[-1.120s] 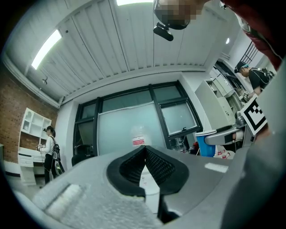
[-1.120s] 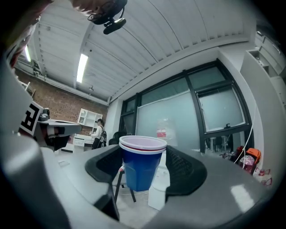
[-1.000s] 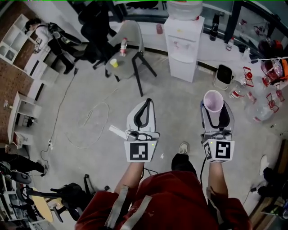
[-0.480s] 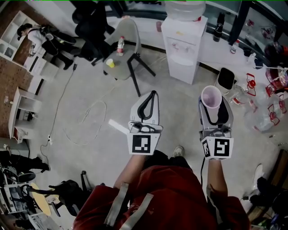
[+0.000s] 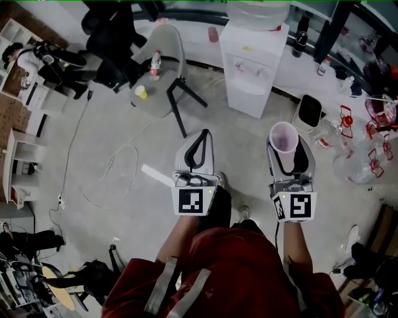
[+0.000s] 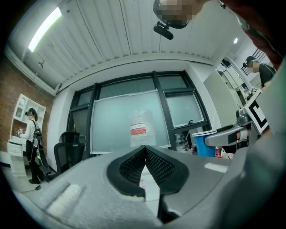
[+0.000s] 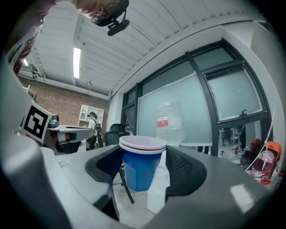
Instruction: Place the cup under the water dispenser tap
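A blue cup (image 7: 141,169) with a white rim and pale inside (image 5: 284,137) stands upright between the jaws of my right gripper (image 5: 288,154), which is shut on its sides. The white water dispenser (image 5: 251,67) with a clear bottle (image 5: 257,10) on top stands ahead by the window wall, some way beyond the cup. In the right gripper view the bottle (image 7: 170,123) rises just behind the cup. My left gripper (image 5: 198,151) is level beside the right one, shut and holding nothing, its pads (image 6: 154,166) meeting at the tip. The bottle (image 6: 140,130) also shows straight ahead of it.
A grey chair (image 5: 163,67) holding a small bottle and a yellow cup stands left of the dispenser. A white bin (image 5: 308,112) and several clear bottles (image 5: 354,163) lie to the right. A cable (image 5: 118,174) loops over the floor on the left. A person (image 5: 28,59) stands by shelves at far left.
Both grippers have travelled forward together toward the dispenser, which now sits nearer to them in the head view. The cup stays gripped on the right, and the left jaws stay shut.
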`<state>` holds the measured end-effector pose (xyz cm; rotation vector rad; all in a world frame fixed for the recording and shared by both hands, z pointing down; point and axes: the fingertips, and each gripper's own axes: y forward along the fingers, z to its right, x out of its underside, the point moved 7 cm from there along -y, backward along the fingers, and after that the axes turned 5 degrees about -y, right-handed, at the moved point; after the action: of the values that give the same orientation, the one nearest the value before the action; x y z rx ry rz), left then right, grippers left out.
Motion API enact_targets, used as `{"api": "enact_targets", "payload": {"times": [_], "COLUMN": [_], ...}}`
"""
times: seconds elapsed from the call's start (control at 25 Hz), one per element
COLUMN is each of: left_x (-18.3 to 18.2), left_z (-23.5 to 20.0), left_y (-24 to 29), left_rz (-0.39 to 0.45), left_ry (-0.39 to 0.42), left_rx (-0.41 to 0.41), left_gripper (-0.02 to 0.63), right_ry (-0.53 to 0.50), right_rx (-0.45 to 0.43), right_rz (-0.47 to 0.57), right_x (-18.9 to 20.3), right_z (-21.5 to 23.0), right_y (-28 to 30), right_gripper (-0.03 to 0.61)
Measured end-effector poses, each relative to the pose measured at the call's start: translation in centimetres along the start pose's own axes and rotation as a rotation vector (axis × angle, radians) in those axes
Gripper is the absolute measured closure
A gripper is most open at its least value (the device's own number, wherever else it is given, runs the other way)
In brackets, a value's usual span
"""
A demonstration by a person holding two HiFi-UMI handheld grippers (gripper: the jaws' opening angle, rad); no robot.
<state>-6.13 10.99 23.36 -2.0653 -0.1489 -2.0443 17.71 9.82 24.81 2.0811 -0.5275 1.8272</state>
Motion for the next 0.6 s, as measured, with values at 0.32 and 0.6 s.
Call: {"api": "enact_targets", "payload": {"times": [0.32,0.6], "left_x": [3.3,5.9], "left_z": [-8.0,-13.5], "left_y": [5.8,10.0], "left_rz": [-0.005,-0.033], "left_ry": [-0.052,-0.084], "left_rx": [0.05,0.087], "left_gripper": [0.617,0.617], "right_ry": [-0.003,-0.013], "right_rx": [0.017,0.032], "right_rz": [-0.05,-0.093], "right_x": [2.4,4.5], "right_z": [-2.5,-4.3], "right_y": [9.6,15.9], "right_gripper": [0.282,0.284]}}
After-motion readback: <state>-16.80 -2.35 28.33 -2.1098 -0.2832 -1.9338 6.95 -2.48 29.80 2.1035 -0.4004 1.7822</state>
